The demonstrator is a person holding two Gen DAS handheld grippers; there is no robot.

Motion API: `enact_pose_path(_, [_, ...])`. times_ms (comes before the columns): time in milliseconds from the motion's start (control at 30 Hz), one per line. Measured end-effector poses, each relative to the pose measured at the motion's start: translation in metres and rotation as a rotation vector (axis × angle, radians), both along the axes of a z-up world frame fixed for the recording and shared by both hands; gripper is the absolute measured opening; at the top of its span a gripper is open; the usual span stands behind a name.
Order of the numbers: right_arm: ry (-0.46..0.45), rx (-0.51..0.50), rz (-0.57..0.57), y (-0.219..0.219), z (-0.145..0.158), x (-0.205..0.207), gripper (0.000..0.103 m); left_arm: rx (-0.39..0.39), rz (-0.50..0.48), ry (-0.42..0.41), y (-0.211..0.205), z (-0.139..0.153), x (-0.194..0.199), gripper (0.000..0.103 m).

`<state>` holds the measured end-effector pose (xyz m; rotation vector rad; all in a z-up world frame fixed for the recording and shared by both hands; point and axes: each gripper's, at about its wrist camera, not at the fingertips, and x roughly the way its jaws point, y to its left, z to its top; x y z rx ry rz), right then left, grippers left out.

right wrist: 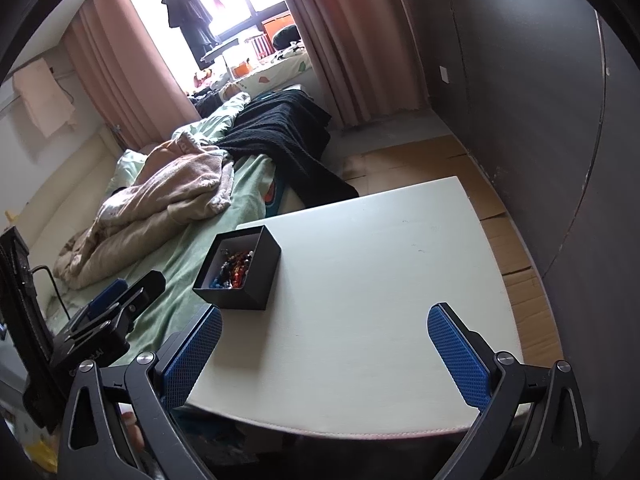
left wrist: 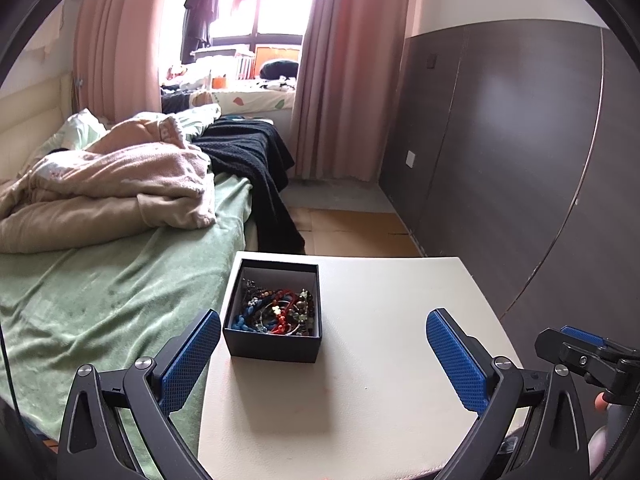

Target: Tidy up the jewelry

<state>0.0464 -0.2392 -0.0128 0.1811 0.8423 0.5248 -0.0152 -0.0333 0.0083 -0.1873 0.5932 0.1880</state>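
Observation:
A small black open box (left wrist: 273, 342) sits near the left edge of a white table (left wrist: 380, 360). It holds a tangled pile of bead jewelry (left wrist: 278, 308) in red, blue and dark colours. My left gripper (left wrist: 324, 322) is open and empty, its fingers on either side of the space in front of the box. The box also shows in the right wrist view (right wrist: 256, 282), with the jewelry (right wrist: 236, 270) inside. My right gripper (right wrist: 325, 320) is open and empty above the table's near edge, right of the box. The left gripper shows at the left in the right wrist view (right wrist: 120, 296).
A bed (left wrist: 100, 280) with a green sheet, a beige blanket (left wrist: 108, 188) and a black throw (left wrist: 256, 160) adjoins the table's left side. A dark panelled wall (left wrist: 520, 140) stands to the right. Cardboard (right wrist: 516, 256) covers the floor beyond the table.

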Motion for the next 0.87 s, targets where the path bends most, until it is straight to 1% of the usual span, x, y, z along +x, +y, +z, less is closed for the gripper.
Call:
enact_pose_path(267, [0.007,0.005,-0.022,-0.0072,-0.0014,0.0036,0.103,-0.011,-0.001,0.002,0.0004,-0.0006,0.0005,0.102])
enact_pose_path(467, [0.008,-0.004,-0.017,-0.0079,-0.0028,0.0041,0.103,-0.002,-0.005,0.004,-0.0004,-0.0011,0.0011,0.102])
enact_pose_path(600, [0.01,-0.006,-0.016,-0.0066,-0.003,0.0041,0.103,-0.014,-0.012,0.009,0.0002,-0.0023,0.0017,0.102])
enact_pose_path(733, [0.012,-0.015,-0.015,-0.0049,-0.0043,0.0047,0.103,0.011,0.022,0.004,0.0002,-0.0008,0.0014,0.102])
enact_pose_path(867, [0.018,-0.023,-0.01,-0.0035,-0.0061,0.0041,0.103,0.012,0.024,0.003,-0.0007,-0.002,0.0056,0.102])
